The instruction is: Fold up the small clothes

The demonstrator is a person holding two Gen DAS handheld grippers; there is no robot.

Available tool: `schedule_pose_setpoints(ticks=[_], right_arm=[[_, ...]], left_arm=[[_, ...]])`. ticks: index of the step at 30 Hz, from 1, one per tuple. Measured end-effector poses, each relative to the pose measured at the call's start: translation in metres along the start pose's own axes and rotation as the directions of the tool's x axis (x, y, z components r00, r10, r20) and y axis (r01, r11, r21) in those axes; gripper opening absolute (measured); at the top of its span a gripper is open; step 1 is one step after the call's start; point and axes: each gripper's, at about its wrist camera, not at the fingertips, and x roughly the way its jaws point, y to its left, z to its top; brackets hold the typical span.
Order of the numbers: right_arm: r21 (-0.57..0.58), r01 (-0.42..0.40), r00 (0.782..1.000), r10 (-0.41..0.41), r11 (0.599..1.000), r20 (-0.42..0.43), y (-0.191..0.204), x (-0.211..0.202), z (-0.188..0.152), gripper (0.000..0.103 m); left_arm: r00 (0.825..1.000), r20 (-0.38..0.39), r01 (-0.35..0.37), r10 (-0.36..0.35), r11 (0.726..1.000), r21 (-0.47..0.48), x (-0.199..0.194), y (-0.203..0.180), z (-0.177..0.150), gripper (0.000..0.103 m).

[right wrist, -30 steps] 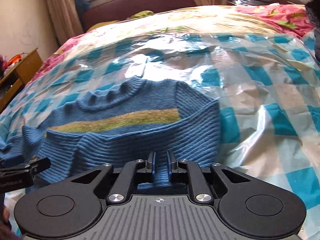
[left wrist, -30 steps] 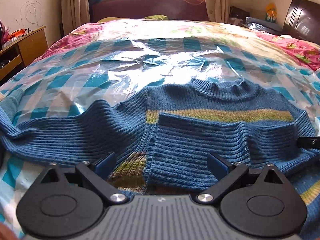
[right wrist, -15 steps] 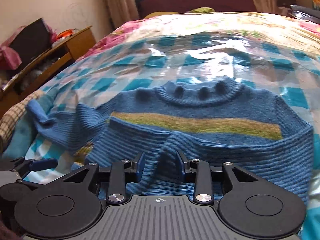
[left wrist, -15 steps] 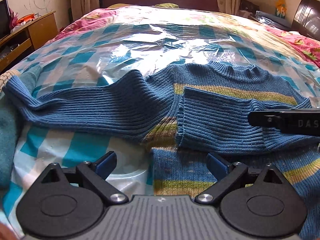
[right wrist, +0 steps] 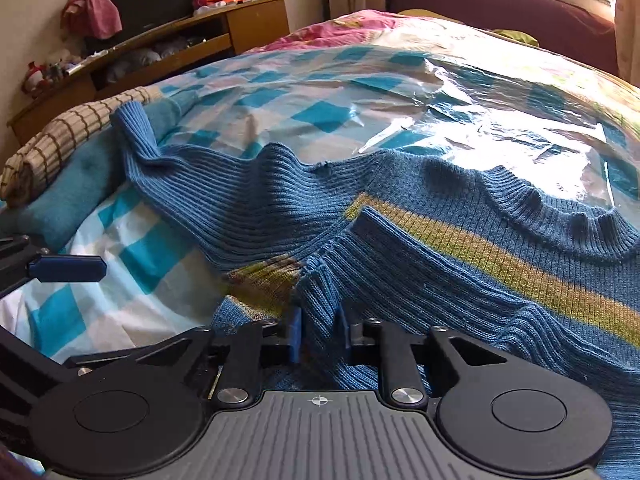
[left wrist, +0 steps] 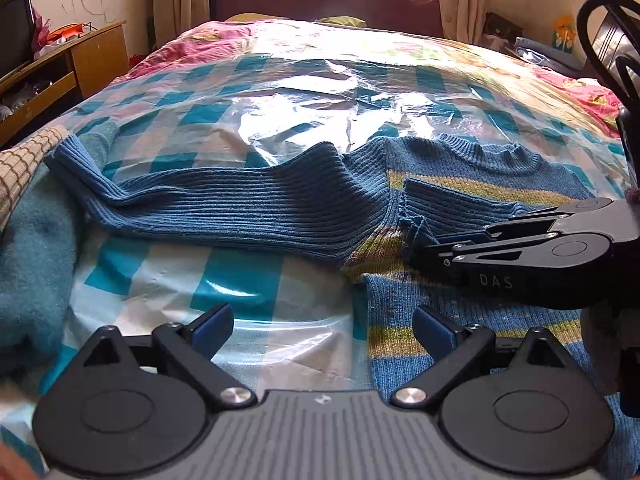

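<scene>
A blue ribbed sweater (left wrist: 280, 208) with yellow-green stripes lies flat on the bed, collar away from me. One sleeve (left wrist: 180, 200) stretches out to the left; the other is folded across the chest (right wrist: 460, 280). My right gripper (right wrist: 320, 332) has its jaws closing, and the cuff of the folded sleeve sits between the blue pads, pressed by them. In the left wrist view the right gripper (left wrist: 424, 248) comes in from the right at the sweater's middle. My left gripper (left wrist: 324, 332) is open over the sheet at the sweater's lower left edge, with nothing between its fingers.
A shiny blue-checked plastic sheet (left wrist: 320, 112) covers the bed. A teal blanket (left wrist: 28, 264) and a checked cloth (right wrist: 60, 136) lie at the left edge. A wooden cabinet (right wrist: 192, 40) stands to the left, and a dark red headboard (left wrist: 328, 0) is at the back.
The right gripper moved left across the sweater with the sleeve cuff, its jaws parting briefly and closing again. The left gripper moved left, off the sweater body to its lower left edge.
</scene>
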Motion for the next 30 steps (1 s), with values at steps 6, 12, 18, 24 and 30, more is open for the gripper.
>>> schedule_pose_setpoints(ticks=[6,12,18,24,30], right_arm=[[-0.009,-0.051,0.998,0.051,0.999,0.029,0.008,-0.005,0.006,0.013],[0.014,-0.130,0.991,0.130,0.991,0.012,0.003,-0.010,-0.002,0.013],[0.093,-0.159,0.987,0.158,0.983,0.019,-0.016,-0.017,-0.003,0.020],[0.219,-0.174,0.982,0.154,0.960,0.107,-0.049,-0.051,-0.004,0.025],[0.400,0.100,0.980,-0.160,0.911,0.119,-0.120,-0.095,-0.031,0.026]], left_arm=[[1.000,0.006,0.010,-0.010,1.000,0.005,0.003,-0.004,0.002,0.101],[1.000,-0.003,0.022,-0.022,0.999,0.034,0.004,-0.014,0.002,0.101],[1.000,-0.009,0.028,-0.028,0.999,0.042,0.008,-0.020,0.005,0.101],[0.997,0.056,0.055,-0.057,0.998,0.033,0.013,-0.031,0.025,0.101],[0.996,0.054,0.068,-0.071,0.996,0.056,0.045,-0.051,0.039,0.101]])
